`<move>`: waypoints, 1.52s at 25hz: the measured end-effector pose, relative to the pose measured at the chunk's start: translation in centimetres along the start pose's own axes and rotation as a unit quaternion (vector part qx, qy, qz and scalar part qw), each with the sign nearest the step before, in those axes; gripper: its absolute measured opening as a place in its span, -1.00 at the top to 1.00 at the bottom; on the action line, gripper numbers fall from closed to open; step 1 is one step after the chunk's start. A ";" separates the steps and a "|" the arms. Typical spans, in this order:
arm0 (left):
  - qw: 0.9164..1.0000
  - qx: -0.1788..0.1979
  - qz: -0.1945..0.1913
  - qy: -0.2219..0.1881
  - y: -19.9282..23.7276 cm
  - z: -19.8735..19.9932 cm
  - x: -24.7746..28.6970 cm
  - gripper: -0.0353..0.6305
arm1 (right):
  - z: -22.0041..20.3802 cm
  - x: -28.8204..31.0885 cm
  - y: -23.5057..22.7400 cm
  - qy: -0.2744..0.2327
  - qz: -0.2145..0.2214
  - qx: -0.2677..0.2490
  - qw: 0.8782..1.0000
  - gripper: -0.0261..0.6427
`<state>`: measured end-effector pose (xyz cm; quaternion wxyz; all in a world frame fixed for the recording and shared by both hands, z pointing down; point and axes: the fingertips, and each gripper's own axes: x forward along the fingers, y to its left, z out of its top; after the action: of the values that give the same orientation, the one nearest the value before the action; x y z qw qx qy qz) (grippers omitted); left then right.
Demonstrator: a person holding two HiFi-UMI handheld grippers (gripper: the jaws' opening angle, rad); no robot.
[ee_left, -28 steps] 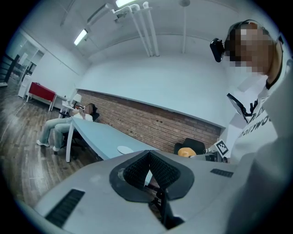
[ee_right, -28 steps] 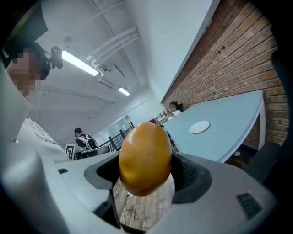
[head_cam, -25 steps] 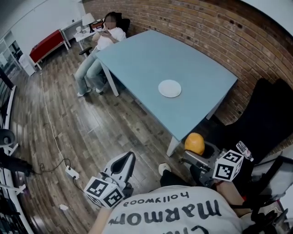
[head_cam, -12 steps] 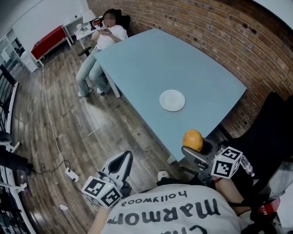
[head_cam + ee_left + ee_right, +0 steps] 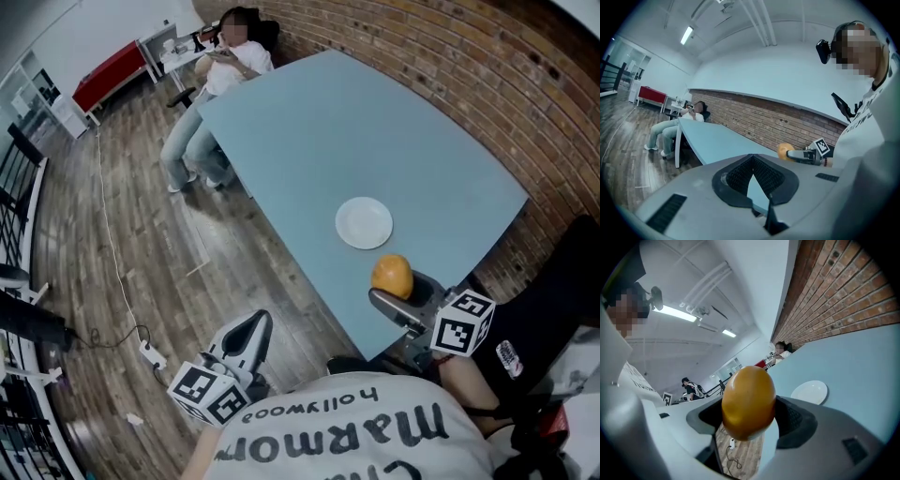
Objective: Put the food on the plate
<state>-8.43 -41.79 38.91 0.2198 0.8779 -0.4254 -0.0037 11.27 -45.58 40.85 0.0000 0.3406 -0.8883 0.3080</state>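
An orange, egg-shaped fruit is clamped in my right gripper, which hangs over the near edge of the light blue table. The white plate lies empty on the table just beyond the fruit. In the right gripper view the fruit fills the space between the jaws, with the plate ahead to the right. My left gripper is shut on nothing, low over the wooden floor at the left. The left gripper view looks past its closed jaws to the fruit.
A person sits at the table's far end. A brick wall runs behind the table. A black chair stands at the right. A cable and power strip lie on the floor. A second person stands in the distance.
My right gripper has carried the fruit forward from beside the table corner to over its near edge, closer to the plate. The left gripper has hardly moved.
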 end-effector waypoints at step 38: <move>0.993 0.011 -0.047 0.110 9.5 1.4 12.8 0.88 | 0.4 10.8 -19.2 0.152 -0.200 -0.139 0.958 -0.03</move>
<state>-7.59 -57.02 43.66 0.2548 0.8944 -0.3571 0.0873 14.65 -63.48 53.30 0.2439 0.4574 -0.8254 0.2235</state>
